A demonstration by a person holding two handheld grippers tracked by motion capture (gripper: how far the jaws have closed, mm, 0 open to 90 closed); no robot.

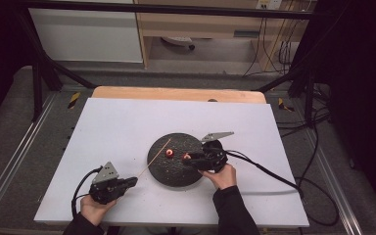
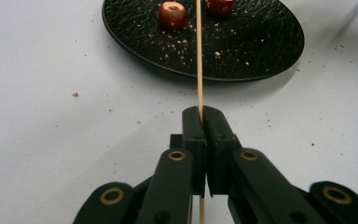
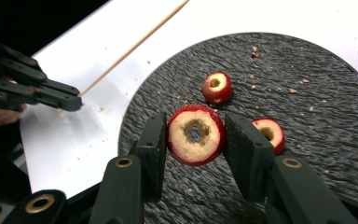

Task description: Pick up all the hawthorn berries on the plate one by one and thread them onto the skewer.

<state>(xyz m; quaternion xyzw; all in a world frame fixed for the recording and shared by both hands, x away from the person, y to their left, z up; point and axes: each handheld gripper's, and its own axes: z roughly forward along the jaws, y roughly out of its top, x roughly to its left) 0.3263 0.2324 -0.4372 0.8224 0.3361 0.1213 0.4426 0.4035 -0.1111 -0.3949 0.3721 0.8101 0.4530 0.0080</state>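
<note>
A person sits at a table covered with a white sheet (image 1: 127, 127), and holds a two-jaw gripper in each hand. The left gripper (image 1: 133, 181) is near the front left part of the table, and in the left gripper view (image 2: 204, 122) its jaws are clenched on a thin wooden skewer (image 2: 198, 56). The skewer passes between the closed jaws and runs forward over the rim of a round black plate (image 2: 261, 42); in the high view the skewer (image 1: 154, 159) goes from the gripper up and to the right, with its far end above the left part of the plate (image 1: 176, 174). The right gripper (image 1: 188, 157) is over the plate, held by the right hand (image 1: 222, 175). In the right gripper view (image 3: 194, 140) its jaws are grasping a round red fruit piece (image 3: 196, 135) with a pale cut face and a hole through its middle; the piece sits between the two jaws, with both pads against its sides. Two smaller red pieces lie on the plate (image 3: 326, 93): one (image 3: 216, 87) is just beyond the held piece, the other (image 3: 268, 133) is partly hidden behind the right jaw. Small crumbs are scattered on the plate and on the white sheet around it. The left gripper also shows at the left edge of the right gripper view (image 3: 77, 101).
</note>
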